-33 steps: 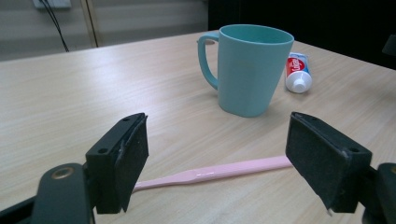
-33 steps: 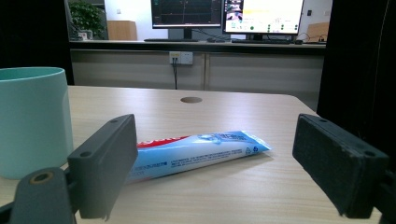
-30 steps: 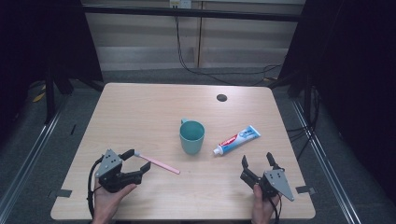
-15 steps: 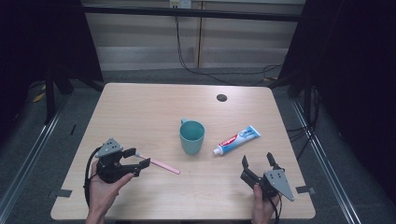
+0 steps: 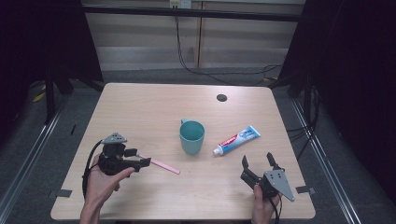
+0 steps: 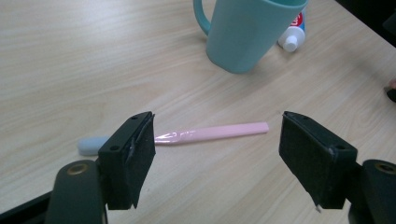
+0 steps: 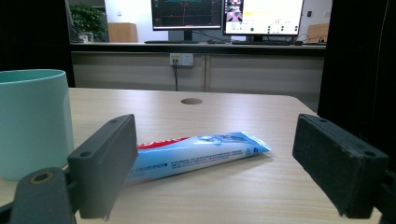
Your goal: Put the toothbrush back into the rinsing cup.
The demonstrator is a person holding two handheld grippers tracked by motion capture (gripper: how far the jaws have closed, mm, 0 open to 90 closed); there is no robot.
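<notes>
A: Hovering over the pink toothbrush [image 6: 212, 132] now, the left gripper [image 6: 217, 140] has its jaws spread wide with nothing pinched between them. They have just eased in a touch, and the pads are not on the handle yet.

B: Where does the brush lie against that claw?

A: Flat on the table [image 5: 140, 107], just ahead of the jaws and below them. The handle runs crosswise from one jaw toward the other, and the pale bristle end pokes out past the near-side jaw.

B: So a straight squeeze would catch it end to end?

A: That is my worry (a thin handle will skid that way). Better to turn the wrist until the handle crosses the gap, come down over its middle, then close slowly.

B: And beyond the claw?

A: The teal cup [image 5: 192, 136] stands farther ahead, clear of the brush, with the toothpaste tube [image 5: 236, 139] beside it.

B: The other hand?

A: The right gripper [image 5: 259, 169] is gaping too and holds nothing. The tube lies ahead of its jaws, apart from them.
</notes>
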